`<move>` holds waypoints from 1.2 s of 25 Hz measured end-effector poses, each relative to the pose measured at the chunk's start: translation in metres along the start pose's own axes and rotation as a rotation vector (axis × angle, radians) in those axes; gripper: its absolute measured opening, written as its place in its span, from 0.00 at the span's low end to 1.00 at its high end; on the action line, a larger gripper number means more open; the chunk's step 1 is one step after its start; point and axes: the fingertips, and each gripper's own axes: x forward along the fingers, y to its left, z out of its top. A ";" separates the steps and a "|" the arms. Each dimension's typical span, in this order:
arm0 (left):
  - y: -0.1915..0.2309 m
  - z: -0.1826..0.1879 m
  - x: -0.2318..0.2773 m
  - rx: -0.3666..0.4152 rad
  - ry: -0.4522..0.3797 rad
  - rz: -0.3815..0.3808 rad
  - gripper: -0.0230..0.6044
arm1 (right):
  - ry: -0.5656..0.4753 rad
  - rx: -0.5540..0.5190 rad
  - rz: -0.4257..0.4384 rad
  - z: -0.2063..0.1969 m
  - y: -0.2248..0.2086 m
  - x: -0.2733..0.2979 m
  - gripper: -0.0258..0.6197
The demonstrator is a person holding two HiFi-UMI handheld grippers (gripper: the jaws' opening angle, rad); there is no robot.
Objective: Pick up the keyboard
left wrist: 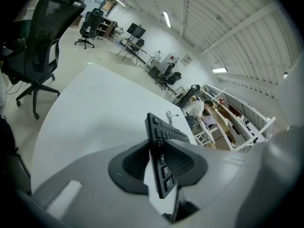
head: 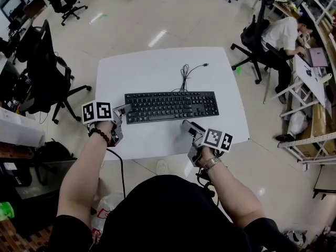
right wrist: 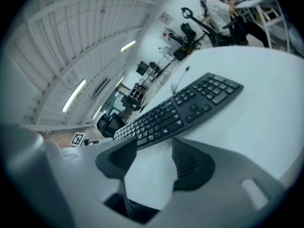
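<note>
A white surface [head: 157, 67] with rounded corners stands on a pale, glossy floor [head: 157, 14] in a large open office. Black office chairs ring it: one [head: 44, 67] is just off its left edge and more stand further back. To the right a seated person [head: 281, 35] in a white top leans over a cluttered desk [head: 315, 75] that carries a laptop [head: 316, 56]. The two gripper views show a white ribbed ceiling with strip lights, and more desks and chairs far off. Apart from the task's thing, the surface is bare. The keyboard [head: 171, 106] is black, full-size and slim, with a number pad at its right end. It lies lengthwise across the near half of the surface, its keys facing up. Its black cable [head: 185, 75] runs from the back edge in a loose bundle towards the far side, and the plug lies free on the white top. The left gripper [head: 125, 109] is at the keyboard's left end, and its view shows that end edge-on between the fingers, which are clamped on it from above and below. Whether that end is off the surface cannot be told. The right gripper [head: 186, 124] sits near the front edge of the keyboard, right of its middle and apart from it. Its fingers are spread, with only white surface between them and the keys just beyond the tips.
</note>
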 end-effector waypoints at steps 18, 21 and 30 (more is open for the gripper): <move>-0.012 -0.012 -0.011 -0.031 0.014 -0.014 0.19 | -0.333 0.601 0.223 0.044 -0.066 0.050 0.27; -0.009 -0.014 -0.010 -0.048 -0.003 -0.018 0.20 | -0.338 0.567 0.225 0.047 -0.064 0.046 0.21; -0.027 -0.004 -0.034 -0.082 -0.118 -0.152 0.20 | -0.325 0.364 0.295 0.077 0.001 0.000 0.19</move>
